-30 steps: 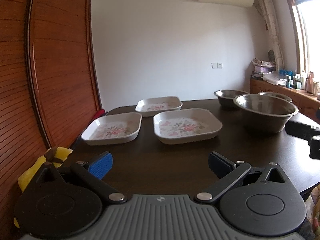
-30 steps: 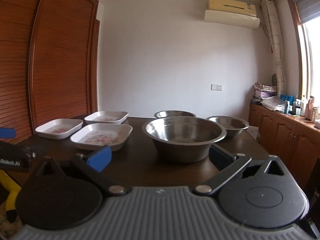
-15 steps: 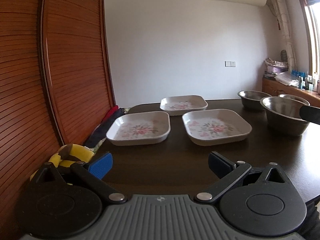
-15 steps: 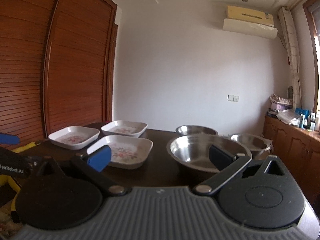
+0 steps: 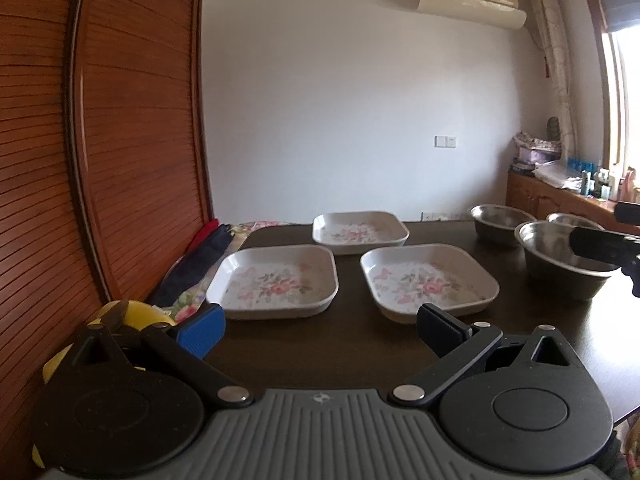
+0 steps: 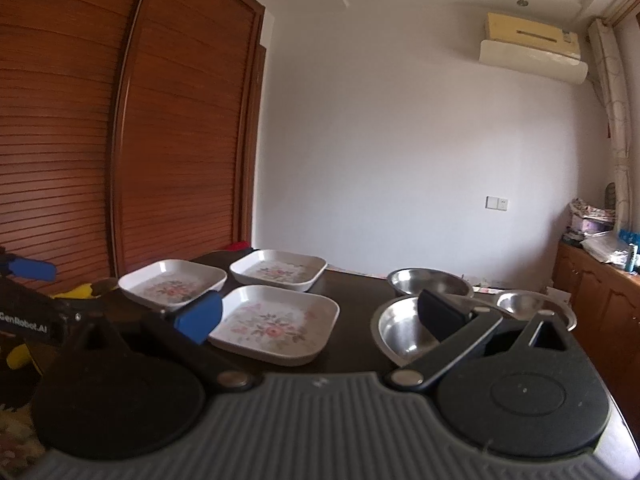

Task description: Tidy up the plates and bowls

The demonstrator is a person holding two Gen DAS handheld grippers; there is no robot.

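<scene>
Both grippers' fingers apart, empty. Left gripper [image 5: 320, 330] facing plates [image 5: 276, 280]; right gripper [image 6: 320, 316] over bowls [image 6: 404, 328], probably for stacking.

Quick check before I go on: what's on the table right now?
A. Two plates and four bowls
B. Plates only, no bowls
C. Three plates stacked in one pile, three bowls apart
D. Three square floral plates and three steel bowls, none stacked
D: the three plates lie apart on the table, and the three bowls sit separately, none nested.
</scene>
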